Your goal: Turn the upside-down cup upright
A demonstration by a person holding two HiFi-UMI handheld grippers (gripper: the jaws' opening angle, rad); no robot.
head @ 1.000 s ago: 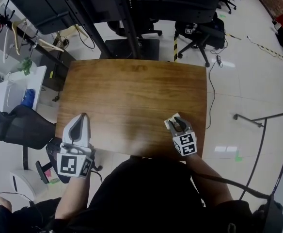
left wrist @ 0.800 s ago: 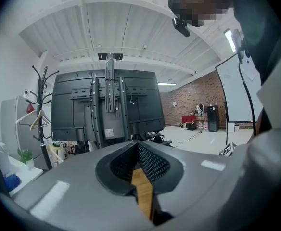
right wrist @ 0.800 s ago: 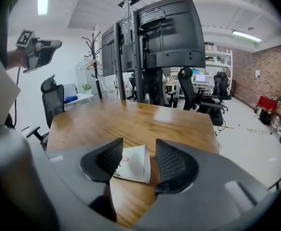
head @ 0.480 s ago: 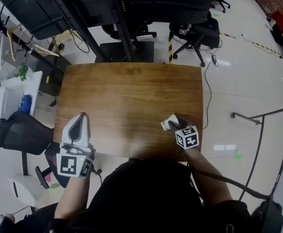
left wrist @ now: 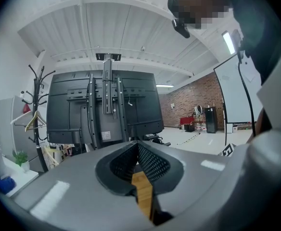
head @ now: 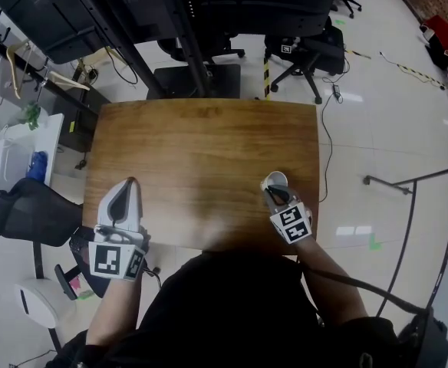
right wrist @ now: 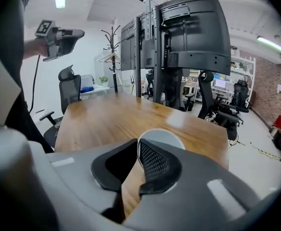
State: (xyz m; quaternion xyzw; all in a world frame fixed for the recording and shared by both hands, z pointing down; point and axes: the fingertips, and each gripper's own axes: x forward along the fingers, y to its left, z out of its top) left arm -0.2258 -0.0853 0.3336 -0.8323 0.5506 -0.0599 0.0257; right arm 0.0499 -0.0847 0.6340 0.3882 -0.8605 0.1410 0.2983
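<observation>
Head view: cup [head: 275,180] stands near the bench's [head: 201,152] right edge, at the right gripper's [head: 275,192] tip; the left gripper [head: 126,184] hovers at the near left corner. Left gripper view: jaws together, empty. Right gripper view alone shows its jaws closing on the cup's wall, one inside the mouth. The cup is likely light, thin and slippery, so pinch the wall gently.

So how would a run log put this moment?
cup: upright on table | right gripper: jaws closing on cup's rim | left gripper: shut, empty
</observation>
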